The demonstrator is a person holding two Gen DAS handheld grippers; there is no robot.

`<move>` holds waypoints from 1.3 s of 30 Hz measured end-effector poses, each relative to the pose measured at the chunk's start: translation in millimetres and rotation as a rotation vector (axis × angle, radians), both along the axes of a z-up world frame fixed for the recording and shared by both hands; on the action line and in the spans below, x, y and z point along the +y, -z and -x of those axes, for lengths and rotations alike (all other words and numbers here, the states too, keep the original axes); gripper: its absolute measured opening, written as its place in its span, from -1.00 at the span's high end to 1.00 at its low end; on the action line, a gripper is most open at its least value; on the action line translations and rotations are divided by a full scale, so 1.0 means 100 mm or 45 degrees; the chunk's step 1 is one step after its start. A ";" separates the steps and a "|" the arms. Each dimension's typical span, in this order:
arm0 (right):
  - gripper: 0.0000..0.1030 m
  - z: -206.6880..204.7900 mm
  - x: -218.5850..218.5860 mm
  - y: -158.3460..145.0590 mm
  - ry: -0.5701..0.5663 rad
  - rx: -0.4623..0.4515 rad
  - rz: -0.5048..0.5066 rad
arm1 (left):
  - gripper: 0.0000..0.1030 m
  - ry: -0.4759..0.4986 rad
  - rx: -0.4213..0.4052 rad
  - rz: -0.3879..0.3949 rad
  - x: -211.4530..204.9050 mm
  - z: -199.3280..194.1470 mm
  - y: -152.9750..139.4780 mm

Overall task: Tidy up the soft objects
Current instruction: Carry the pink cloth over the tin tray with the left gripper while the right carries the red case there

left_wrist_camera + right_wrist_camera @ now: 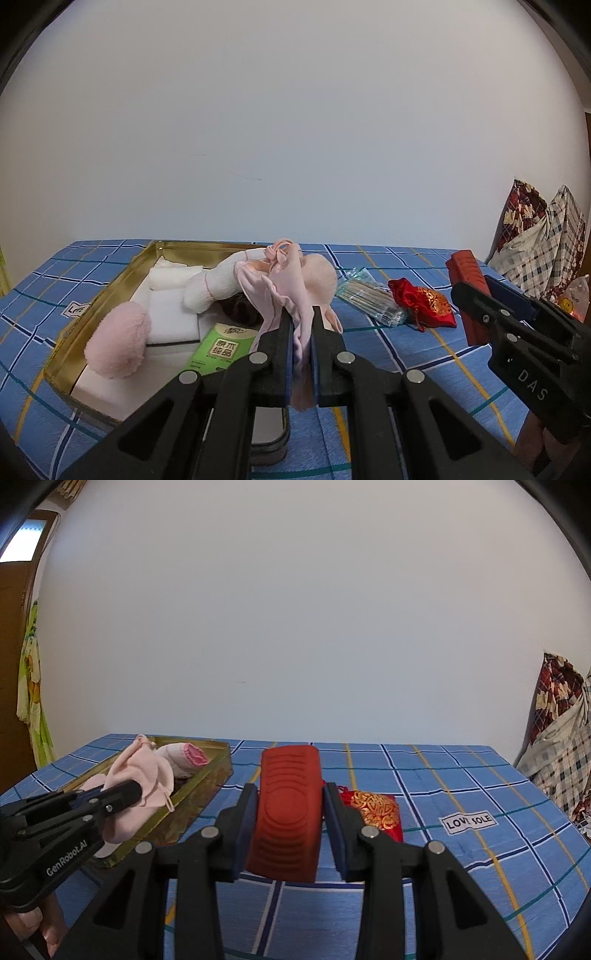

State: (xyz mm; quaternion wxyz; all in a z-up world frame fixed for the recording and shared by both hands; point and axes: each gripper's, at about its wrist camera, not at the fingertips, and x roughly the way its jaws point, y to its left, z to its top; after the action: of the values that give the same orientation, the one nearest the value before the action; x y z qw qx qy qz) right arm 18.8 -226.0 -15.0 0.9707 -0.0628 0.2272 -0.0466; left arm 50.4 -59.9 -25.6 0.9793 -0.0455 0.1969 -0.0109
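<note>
My left gripper [302,325] is shut on a pale pink drawstring pouch [291,284], held over the right side of the gold tin tray [110,284]; it also shows in the right wrist view [140,775]. My right gripper [290,794] is shut on a red ribbed block [288,812], held above the blue checked cloth, and it shows in the left wrist view [466,295]. In the tray lie a pink fluffy pad [118,343], white foam pieces [170,314], a rolled white sock [210,291] and a green tissue pack [221,347].
A red and gold brocade pouch [424,306] and a clear pack of sticks [369,295] lie on the blue checked cloth [480,849] right of the tray. Patterned bedding [535,243] is piled at the far right. A white wall stands behind.
</note>
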 end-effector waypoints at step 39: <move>0.31 -0.13 0.25 0.17 -0.134 0.006 -0.009 | 0.84 -0.087 -0.009 0.019 0.34 0.21 -0.02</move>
State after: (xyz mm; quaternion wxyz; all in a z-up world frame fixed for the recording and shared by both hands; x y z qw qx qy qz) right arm 32.1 -200.9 -32.3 0.9715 -0.0713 0.2259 0.0055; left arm 29.5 -25.5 -23.6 0.9794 -0.0593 0.1918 0.0212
